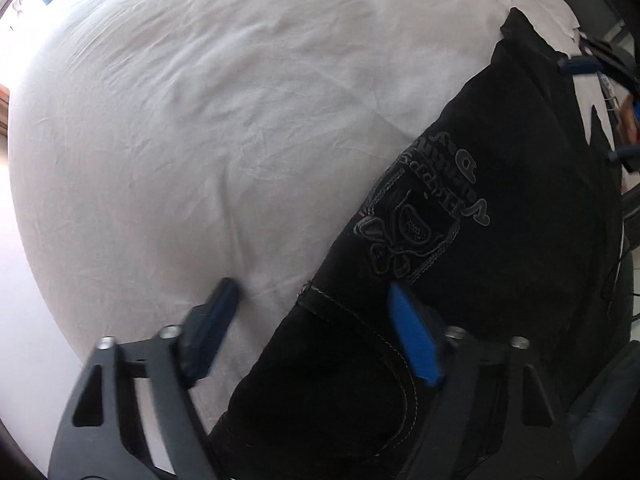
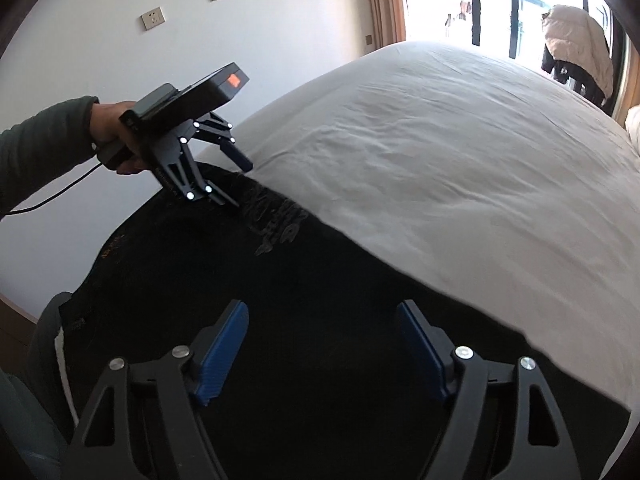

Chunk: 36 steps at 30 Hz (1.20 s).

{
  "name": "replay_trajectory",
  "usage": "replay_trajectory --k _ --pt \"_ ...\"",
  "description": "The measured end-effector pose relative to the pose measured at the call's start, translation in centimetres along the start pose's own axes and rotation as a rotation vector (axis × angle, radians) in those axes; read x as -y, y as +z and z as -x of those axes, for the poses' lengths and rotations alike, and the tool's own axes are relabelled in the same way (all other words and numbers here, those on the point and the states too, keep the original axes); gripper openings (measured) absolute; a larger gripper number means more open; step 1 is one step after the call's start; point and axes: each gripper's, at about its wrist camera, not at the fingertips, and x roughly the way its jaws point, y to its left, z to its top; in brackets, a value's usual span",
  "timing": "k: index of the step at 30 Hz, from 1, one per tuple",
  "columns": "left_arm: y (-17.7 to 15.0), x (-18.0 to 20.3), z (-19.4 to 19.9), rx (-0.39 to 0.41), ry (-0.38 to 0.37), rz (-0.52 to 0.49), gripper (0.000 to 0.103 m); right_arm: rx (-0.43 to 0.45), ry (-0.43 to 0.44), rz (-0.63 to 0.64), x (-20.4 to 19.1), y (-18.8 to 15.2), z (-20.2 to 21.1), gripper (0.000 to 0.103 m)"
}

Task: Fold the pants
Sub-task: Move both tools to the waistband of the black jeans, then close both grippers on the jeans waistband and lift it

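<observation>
- Black pants [image 1: 460, 240] lie flat along the near bed edge
- Grey skull graphic faces up
- White-stitched pocket seam sits below me

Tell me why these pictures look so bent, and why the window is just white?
Both views are fisheye, so the white bed sheet bulges like a dome. In the right wrist view the window is blown out by daylight, and the black pants lose detail. In the left wrist view the left gripper fingers are motion-blurred.

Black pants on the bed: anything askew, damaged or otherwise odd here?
Nothing stands out. The black pants lie flat along the edge of the white bedsheet, undamaged; both hand-held grippers, left and right, are open over them.
</observation>
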Motion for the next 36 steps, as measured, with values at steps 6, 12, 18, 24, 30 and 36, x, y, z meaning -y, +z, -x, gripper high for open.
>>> replay_trajectory --k 6,12,18,24,30,36 --pt "-1.4 2.8 1.6 0.066 0.109 -0.063 0.007 -0.062 -0.019 0.052 1.0 2.4 -2.3 0.071" --pt "-4.1 6.5 4.9 0.207 0.237 -0.104 0.007 -0.154 -0.042 0.149 0.4 4.1 -6.0 0.052" --pt "-7.2 10.0 7.6 0.308 0.381 -0.217 0.007 -0.179 -0.043 0.163 1.0 5.5 -7.7 0.049" --pt "-9.3 12.8 8.2 0.391 0.557 -0.358 0.007 -0.198 0.012 0.247 -0.6 6.8 -7.4 0.049" --pt "-10.8 14.2 8.6 0.435 0.566 -0.371 0.007 -0.222 0.018 0.307 -1.7 7.4 -7.3 0.048" --pt "-11.2 15.4 8.8 0.454 0.552 -0.365 0.007 -0.252 0.038 0.340 -2.9 7.2 -7.5 0.015"
